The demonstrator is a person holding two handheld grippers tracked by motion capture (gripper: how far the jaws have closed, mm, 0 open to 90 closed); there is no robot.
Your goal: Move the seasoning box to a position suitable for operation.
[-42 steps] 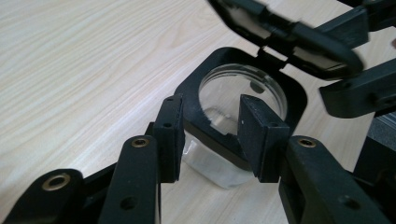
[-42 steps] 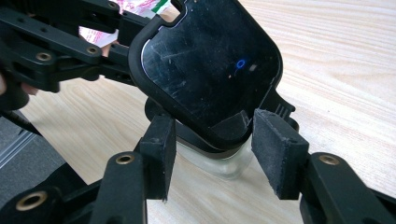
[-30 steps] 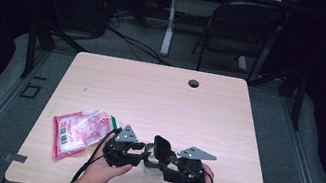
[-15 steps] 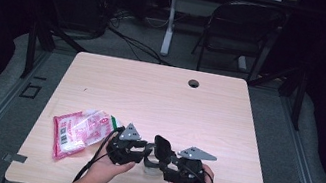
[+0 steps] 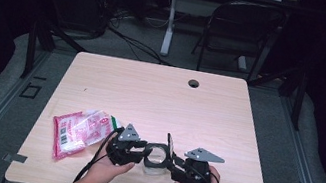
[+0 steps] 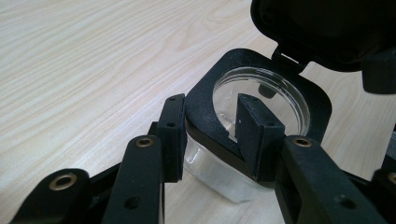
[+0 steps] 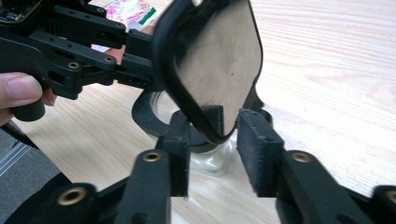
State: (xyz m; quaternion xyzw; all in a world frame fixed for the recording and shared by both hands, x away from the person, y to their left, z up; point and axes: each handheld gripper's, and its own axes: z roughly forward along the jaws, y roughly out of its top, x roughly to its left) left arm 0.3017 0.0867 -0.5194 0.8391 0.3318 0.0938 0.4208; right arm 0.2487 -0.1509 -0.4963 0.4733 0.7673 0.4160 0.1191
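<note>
**My right claw closes in on the lid**

My left claw has hold of the little see-through jar. One pad is on the outside of its black rim and the other pad is down inside the mouth. The jaws are about half way open, and they have just been closing a bit, so the rim is pinched between them. That keeps the jar from sliding.

My right claw is the one that changed the most. Its jaws were wide and they have just been closing fast. Now they are about half way open too. The lid stands up from the far side of the jar, and its bottom edge is between my two pads. One pad looks right up against it. By the other pad I see a small gap, so I don't think I am squeezing the lid yet.

I think this means I am about to grab the lid, to swing it on its hinge or pull it off. My left claw must not let go while I do that.

The jar sits near my edge of the table, between my two hands. A pink and white packet lies a little way to the left. Farther off there is a round hole in the table top, and past the table stands a dark chair.
</note>
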